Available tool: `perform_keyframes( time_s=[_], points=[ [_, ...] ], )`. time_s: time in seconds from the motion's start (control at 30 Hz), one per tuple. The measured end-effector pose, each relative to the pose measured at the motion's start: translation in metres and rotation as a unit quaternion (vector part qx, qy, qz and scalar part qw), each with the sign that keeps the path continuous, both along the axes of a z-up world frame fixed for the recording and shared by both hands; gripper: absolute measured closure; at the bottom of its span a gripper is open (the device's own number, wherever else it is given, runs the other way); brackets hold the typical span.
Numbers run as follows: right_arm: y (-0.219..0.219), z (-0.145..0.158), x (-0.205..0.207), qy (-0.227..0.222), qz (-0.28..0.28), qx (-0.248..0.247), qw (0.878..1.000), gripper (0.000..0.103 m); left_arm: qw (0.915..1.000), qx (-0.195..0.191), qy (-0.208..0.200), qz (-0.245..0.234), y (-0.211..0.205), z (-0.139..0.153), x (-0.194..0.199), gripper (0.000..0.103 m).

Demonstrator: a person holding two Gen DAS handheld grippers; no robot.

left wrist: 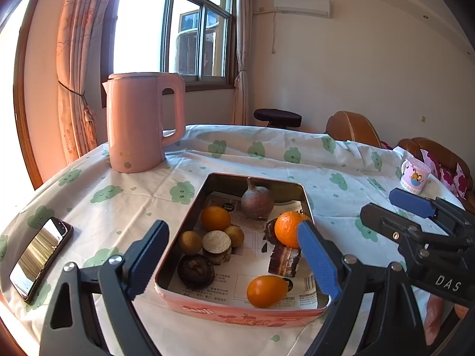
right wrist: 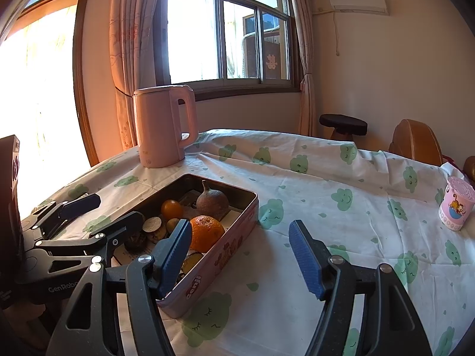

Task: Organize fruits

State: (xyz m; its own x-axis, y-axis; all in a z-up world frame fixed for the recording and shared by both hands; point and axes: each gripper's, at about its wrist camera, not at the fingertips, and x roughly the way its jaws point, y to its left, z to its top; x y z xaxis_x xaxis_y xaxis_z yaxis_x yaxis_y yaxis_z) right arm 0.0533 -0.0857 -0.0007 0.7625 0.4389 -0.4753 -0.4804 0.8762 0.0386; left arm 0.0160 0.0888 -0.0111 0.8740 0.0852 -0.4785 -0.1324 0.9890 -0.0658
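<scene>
Pink lettering reading "Senji" is showing on the front wall of the tin (left wrist: 237,316) sitting at lower centre of the left wrist view; "DAS" is printed on the right gripper (left wrist: 394,207) at the right edge there, and "GenRobo" is legible on the left gripper (right wrist: 98,210) at the lower left of the right wrist view. Inside the tin, three orange fruits are lying: one tangerine (left wrist: 289,228) by the right wall, one orange (left wrist: 215,218) toward the left, one oval orange fruit (left wrist: 267,290) near the front. One brown-purple round fruit (left wrist: 256,203) is sitting at the back, with two small tan fruits (left wrist: 190,241) at the left. Both grippers are hanging wide open, holding nothing. One pink kettle (left wrist: 139,121), one phone (left wrist: 40,256) and one cartoon cup (left wrist: 414,175) are standing on the table (left wrist: 341,166).
</scene>
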Motion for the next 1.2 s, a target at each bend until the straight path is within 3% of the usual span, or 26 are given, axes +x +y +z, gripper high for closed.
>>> perform_keyframes(
  time_s=[0.43,1.03,1.2],
  points=[
    [-0.008,0.003,-0.003,-0.016,-0.015,-0.003,1.0,0.033,0.9998,0.017,-0.012,-0.004,-0.012,0.006,-0.004,0.001],
    [-0.014,0.003,-0.004,-0.022,-0.022,-0.004,1.0,0.033,0.9999,0.009,-0.006,-0.003,-0.014,0.004,-0.002,0.0],
    [-0.018,0.001,-0.002,-0.02,-0.024,-0.004,0.999,0.033,0.9997,0.023,-0.009,0.0,-0.018,0.002,-0.003,0.0]
  ],
)
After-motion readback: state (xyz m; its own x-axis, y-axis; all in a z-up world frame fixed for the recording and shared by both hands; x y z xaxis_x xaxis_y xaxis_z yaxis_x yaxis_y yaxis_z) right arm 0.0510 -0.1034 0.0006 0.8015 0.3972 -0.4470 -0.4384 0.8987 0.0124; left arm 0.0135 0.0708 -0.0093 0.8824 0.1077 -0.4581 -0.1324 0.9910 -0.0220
